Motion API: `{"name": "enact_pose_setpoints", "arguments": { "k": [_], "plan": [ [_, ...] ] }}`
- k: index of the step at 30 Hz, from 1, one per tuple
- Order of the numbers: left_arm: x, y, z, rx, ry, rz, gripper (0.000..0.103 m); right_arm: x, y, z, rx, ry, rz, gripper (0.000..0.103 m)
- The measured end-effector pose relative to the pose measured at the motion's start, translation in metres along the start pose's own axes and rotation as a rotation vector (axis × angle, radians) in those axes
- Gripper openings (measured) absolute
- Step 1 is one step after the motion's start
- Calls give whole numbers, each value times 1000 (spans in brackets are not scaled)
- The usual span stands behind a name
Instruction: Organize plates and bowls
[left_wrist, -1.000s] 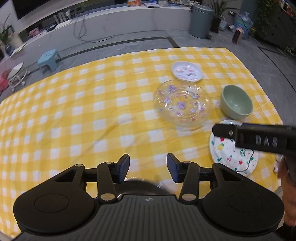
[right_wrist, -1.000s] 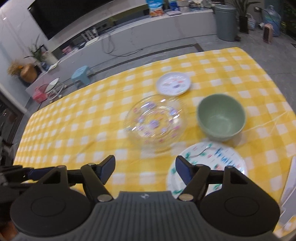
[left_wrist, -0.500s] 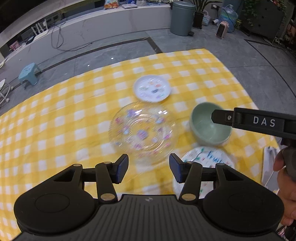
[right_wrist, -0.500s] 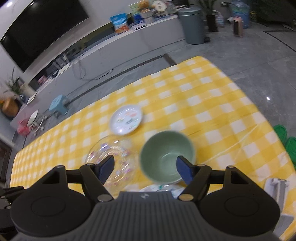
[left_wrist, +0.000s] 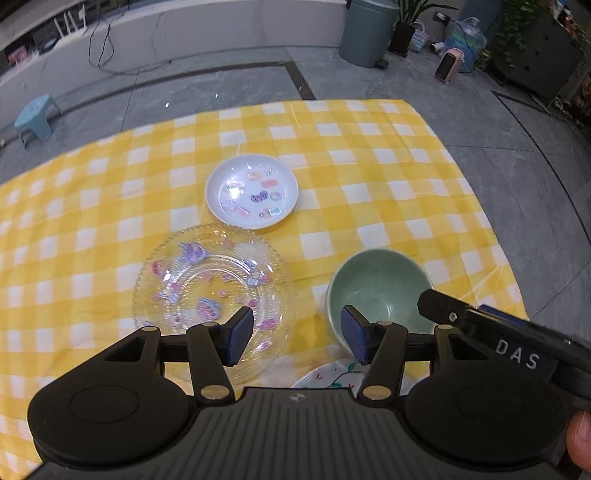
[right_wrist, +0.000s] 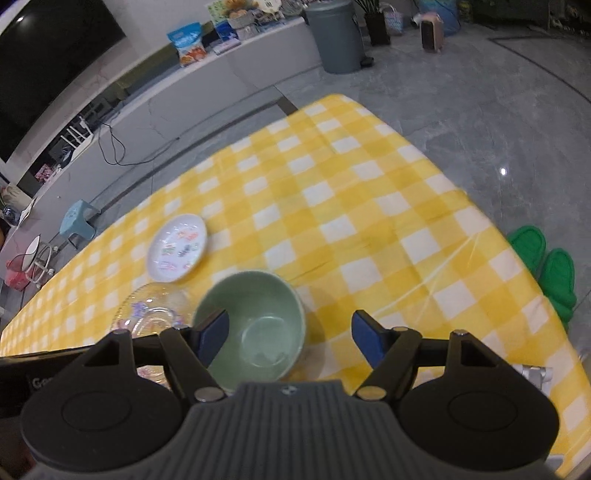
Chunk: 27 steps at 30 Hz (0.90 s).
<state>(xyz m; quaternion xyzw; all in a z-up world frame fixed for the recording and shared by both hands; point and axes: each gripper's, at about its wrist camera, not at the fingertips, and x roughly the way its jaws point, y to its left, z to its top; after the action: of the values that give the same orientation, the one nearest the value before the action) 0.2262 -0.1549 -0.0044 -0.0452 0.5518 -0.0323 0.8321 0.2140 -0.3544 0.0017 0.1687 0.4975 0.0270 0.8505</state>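
Four pieces of tableware lie on the yellow-and-white checked cloth (left_wrist: 369, 177): a small white plate with coloured stickers (left_wrist: 252, 191) farthest away, a clear glass plate with purple and pink decorations (left_wrist: 207, 280) just near of it and to the left, a pale green ceramic bowl (left_wrist: 376, 288) to the right of the glass plate, and a white plate with colourful doodles (left_wrist: 332, 373) nearest, mostly hidden behind the left gripper (left_wrist: 297, 338). The left gripper hangs above the gap between glass plate and bowl, its blue-padded fingers spread apart with nothing between them. The right gripper (right_wrist: 290, 336) is also spread wide and empty, poised over the green bowl's right rim, its left finger (right_wrist: 212, 334) in front of the bowl's hollow. A blue plastic stool (left_wrist: 35, 118) and a grey bin (left_wrist: 365, 31) stand on the floor beyond the cloth.
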Motion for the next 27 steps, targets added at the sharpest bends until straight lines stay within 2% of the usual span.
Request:
{"name": "enact_pose_setpoints", "arguments": {
  "k": [6, 8, 11, 15, 22, 27],
  "plan": [
    [21, -1, -5, -33, 28, 1, 64, 19, -9, 3, 10, 41, -27, 71],
    [27, -2, -6, -45, 34, -24, 59, 24, -11, 2, 11, 53, -29, 71],
    [34, -3, -7, -70, 42, -53, 50, 31, -14, 2, 18, 71, -26, 63],
    [44, -7, -9, -85, 61, -74, 43, 39, -19, 1, 43, 93, -9, 54],
    [53, -14, -13, -77, 74, -64, 32, 45, -20, -1, 46, 105, 2, 46],
    [58, -18, -13, -73, 80, -51, 23, 54, -20, -3, 43, 123, 16, 34]
  ]
}}
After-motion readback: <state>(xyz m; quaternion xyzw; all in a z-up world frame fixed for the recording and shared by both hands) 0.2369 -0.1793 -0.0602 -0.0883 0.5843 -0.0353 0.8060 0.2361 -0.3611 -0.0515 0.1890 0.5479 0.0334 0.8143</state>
